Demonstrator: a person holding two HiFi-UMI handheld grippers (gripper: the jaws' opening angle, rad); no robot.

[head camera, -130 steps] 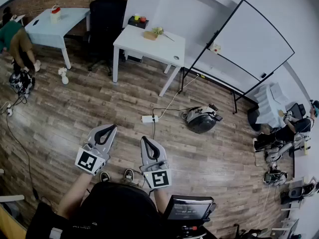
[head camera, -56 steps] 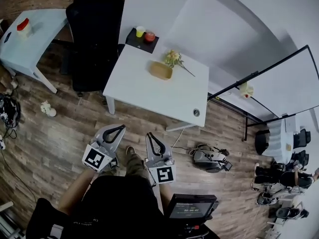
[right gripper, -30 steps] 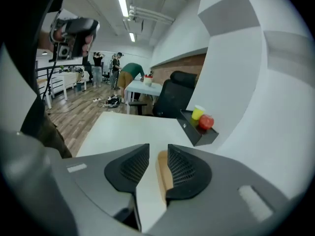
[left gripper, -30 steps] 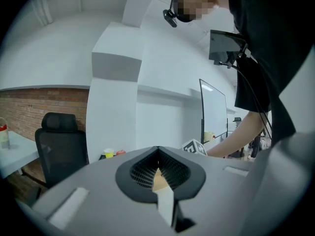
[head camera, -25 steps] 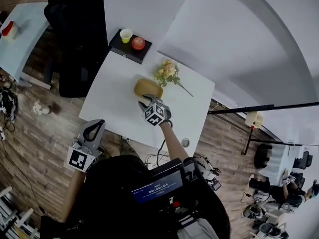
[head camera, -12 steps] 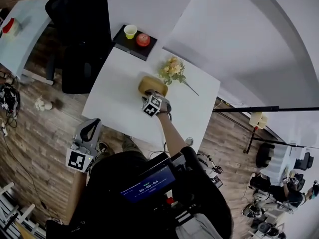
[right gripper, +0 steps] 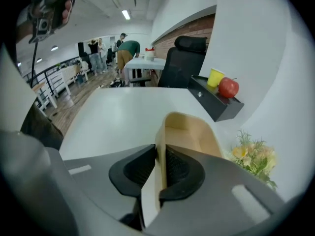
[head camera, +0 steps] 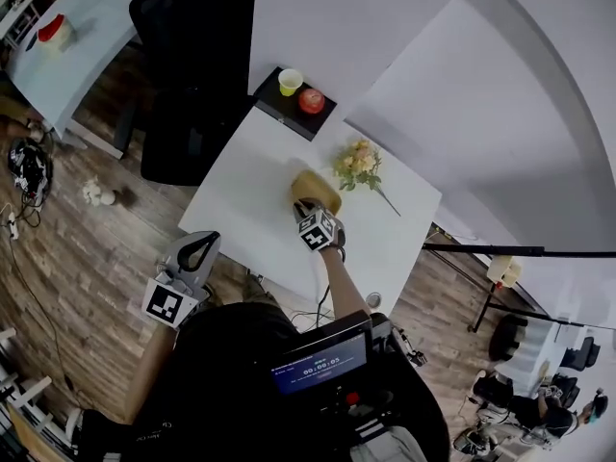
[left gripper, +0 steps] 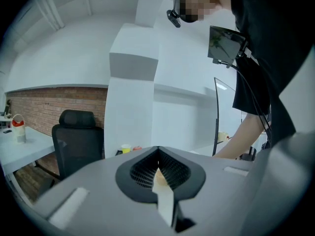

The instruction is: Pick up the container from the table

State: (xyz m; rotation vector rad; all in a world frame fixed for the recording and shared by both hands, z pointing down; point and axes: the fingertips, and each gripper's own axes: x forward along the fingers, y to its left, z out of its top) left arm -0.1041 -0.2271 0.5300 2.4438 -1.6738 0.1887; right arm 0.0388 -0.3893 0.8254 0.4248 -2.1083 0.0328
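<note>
Tan container (head camera: 318, 189), open-topped, sits on the white tabletop (head camera: 245, 205), near its middle and just beside a sprig of flowers (head camera: 359, 164). We hold its near wall between the jaws of the right hand-held gripper (head camera: 307, 207). They have just been closing and now pinch that thin wall, one pad inside, one outside.

Step in hand, as we judge it: the grasp, with the lift not yet begun. The next move calls for a firm pinch and a straight rise, clear of the flowers.

Right arm: reached forward over the tabletop, tool pitched steeply down.

Left hand-held gripper (head camera: 202, 246): off the tabletop's near edge, jaws together, empty, roughly level.
</note>
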